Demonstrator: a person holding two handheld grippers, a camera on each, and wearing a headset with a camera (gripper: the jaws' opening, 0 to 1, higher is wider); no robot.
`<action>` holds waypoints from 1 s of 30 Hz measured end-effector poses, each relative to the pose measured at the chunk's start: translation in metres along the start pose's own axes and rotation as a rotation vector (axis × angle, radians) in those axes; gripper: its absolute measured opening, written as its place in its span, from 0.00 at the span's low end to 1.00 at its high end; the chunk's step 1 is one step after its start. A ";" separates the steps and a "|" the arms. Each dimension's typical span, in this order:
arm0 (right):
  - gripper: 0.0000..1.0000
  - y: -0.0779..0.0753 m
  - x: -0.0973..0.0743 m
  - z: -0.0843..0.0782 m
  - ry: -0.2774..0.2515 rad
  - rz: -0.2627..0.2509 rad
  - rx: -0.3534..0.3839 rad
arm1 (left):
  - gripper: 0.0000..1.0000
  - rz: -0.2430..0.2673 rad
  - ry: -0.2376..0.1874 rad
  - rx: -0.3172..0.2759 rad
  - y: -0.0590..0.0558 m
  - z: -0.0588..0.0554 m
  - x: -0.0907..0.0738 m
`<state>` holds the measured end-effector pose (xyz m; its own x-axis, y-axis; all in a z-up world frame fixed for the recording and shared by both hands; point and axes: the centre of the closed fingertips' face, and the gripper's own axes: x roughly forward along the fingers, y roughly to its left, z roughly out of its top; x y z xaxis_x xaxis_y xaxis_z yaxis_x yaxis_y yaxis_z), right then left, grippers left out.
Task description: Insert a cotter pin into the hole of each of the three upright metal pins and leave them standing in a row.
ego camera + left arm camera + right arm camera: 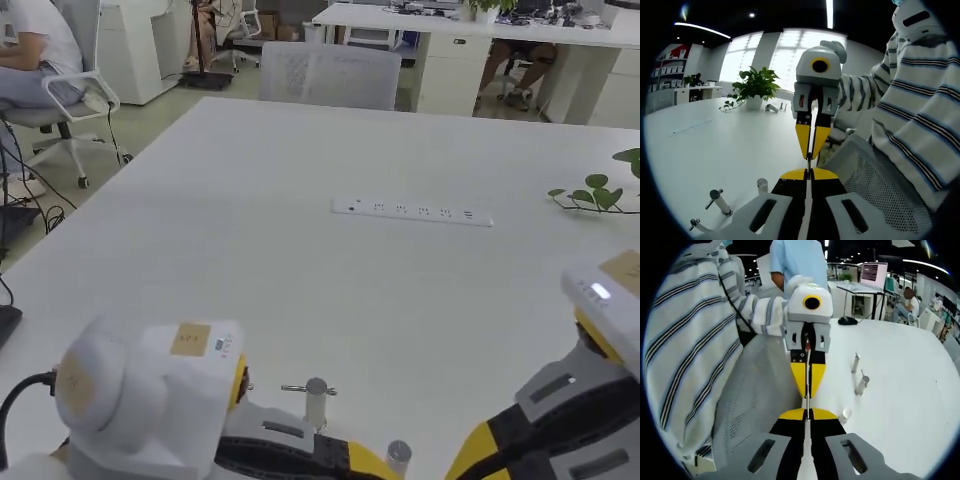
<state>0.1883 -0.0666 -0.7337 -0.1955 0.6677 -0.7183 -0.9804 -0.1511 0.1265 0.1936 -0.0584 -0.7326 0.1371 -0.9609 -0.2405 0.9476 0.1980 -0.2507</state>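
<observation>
My left gripper (808, 173) and right gripper (810, 156) meet tip to tip, both shut on a thin cotter pin (809, 164) held between them above the table's near edge. From the right gripper (808, 413), the same cotter pin (808, 402) runs to the left gripper (807, 394). Three upright metal pins stand on the table: two (720, 200) (696, 225) have a cotter pin through the head, and a third (762, 185) is bare. In the head view, one pin with a cotter pin (316, 398) and the bare pin (398, 455) stand just beyond the grippers.
A white power strip (412, 211) lies mid-table, with a plant sprig (600, 192) at the right edge. The white table (300, 290) is broad. A mesh chair back (880, 185) and a striped sleeve (910, 100) are close behind the grippers. Office chairs and desks stand beyond.
</observation>
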 end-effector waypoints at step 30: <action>0.03 -0.005 0.001 -0.003 -0.017 -0.039 0.011 | 0.17 0.049 0.059 -0.032 0.011 -0.013 0.000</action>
<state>0.1926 -0.0672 -0.7371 -0.1574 0.6849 -0.7114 -0.9875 -0.1164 0.1064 0.2008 -0.0539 -0.7474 0.1646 -0.9371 -0.3078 0.9303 0.2512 -0.2674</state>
